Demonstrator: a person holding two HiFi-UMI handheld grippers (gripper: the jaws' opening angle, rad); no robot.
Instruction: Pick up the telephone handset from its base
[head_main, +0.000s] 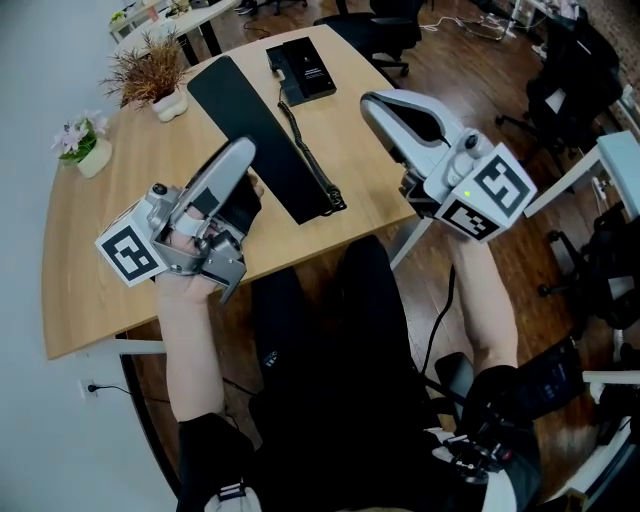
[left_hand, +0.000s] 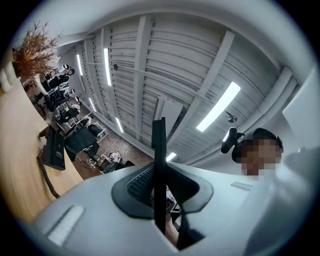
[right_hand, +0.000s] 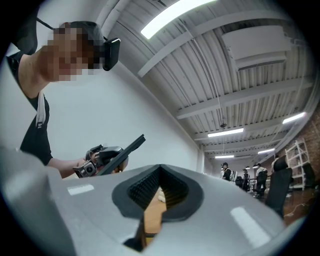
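The black telephone handset (head_main: 262, 130) is off its base (head_main: 302, 70) and lifted above the wooden table (head_main: 100, 270). My left gripper (head_main: 243, 160) is shut on it near one long edge. In the left gripper view the handset (left_hand: 159, 150) stands edge-on between the jaws of that gripper (left_hand: 159, 197). A coiled cord (head_main: 300, 150) runs from the base to the handset's near end. My right gripper (head_main: 376, 103) is shut and empty, hovering over the table's right edge, apart from the handset. The right gripper view, over that gripper's own jaws (right_hand: 154, 197), shows my left gripper (right_hand: 100, 159) with the handset (right_hand: 129, 147) sticking out of it.
A dried plant in a pot (head_main: 152, 75) and a small flower pot (head_main: 85, 145) stand at the table's far left. Office chairs (head_main: 385, 30) are beyond the table, and a white desk (head_main: 620, 160) is at the right. My legs are under the near edge.
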